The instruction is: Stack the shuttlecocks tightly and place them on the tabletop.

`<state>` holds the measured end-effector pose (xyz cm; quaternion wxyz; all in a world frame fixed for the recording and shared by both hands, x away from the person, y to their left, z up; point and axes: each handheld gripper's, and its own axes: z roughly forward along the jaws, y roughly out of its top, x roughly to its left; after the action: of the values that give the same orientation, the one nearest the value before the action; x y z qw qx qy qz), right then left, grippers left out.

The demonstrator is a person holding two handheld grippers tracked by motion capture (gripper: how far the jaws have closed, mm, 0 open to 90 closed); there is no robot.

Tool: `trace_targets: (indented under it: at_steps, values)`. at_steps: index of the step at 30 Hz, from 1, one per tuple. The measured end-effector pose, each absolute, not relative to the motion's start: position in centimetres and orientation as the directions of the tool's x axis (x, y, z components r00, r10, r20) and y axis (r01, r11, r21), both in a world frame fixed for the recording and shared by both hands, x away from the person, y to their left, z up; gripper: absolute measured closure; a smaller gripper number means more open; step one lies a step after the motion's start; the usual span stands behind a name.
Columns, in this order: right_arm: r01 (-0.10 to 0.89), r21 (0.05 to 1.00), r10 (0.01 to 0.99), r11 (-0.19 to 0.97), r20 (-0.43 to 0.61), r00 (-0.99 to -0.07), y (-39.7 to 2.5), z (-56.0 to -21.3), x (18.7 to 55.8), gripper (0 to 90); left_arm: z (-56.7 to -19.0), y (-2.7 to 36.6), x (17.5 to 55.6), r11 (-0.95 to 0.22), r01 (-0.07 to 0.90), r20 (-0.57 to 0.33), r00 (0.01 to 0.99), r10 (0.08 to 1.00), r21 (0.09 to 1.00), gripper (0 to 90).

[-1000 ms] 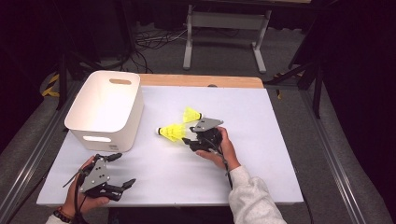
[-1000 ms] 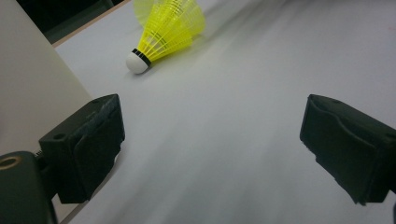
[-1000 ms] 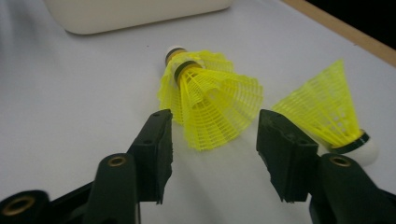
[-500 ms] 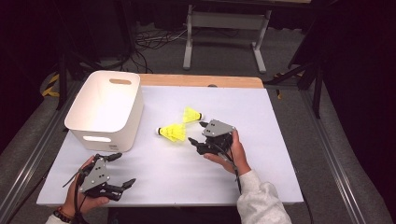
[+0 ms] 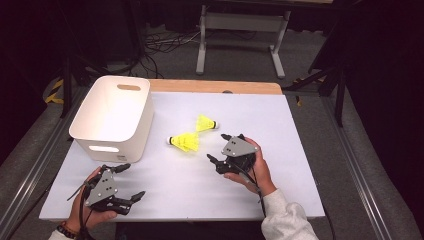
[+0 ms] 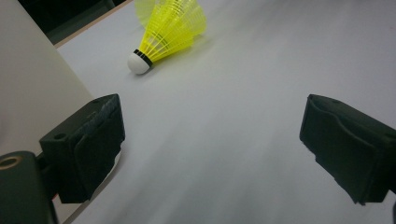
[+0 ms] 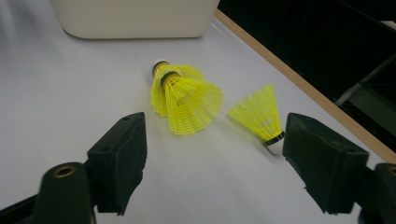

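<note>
Right gripper (image 5: 223, 150) jaws spread empty, yellow shuttlecocks (image 7: 187, 97) lying just ahead of them

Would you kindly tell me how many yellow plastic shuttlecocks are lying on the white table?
3: two nested yellow plastic shuttlecocks lying beside the white plastic bin, and a single yellow shuttlecock just behind them. More may hide inside the bin.

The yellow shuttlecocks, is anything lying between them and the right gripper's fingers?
Nothing visible. In the right gripper view, only bare white table lies between the open right gripper and the nested shuttlecocks. The single shuttlecock lies beside them, by one finger, with the white bin behind.
</note>
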<state>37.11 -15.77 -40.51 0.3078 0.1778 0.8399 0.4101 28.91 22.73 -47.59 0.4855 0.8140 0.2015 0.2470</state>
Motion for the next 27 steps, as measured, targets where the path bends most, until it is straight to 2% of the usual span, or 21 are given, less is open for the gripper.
trace_targets:
  at_steps: [15,20,27]
  values:
    - [0.033,0.804,0.552,0.594,-0.377,-0.744,-17.3,-40.8,35.3,19.8,-47.6,22.7,28.9,-0.456,0.089,0.210,0.799,0.564,0.886,8.1]
    - [0.045,0.819,0.585,0.572,-0.370,-0.722,-18.3,-40.9,34.8,12.5,-47.6,22.7,28.8,-0.455,0.088,0.212,0.797,0.566,0.886,8.0]
    - [0.037,0.822,0.595,0.569,-0.380,-0.708,-19.8,-41.1,34.1,12.0,-47.6,22.6,28.9,-0.458,0.088,0.214,0.797,0.566,0.885,7.9]
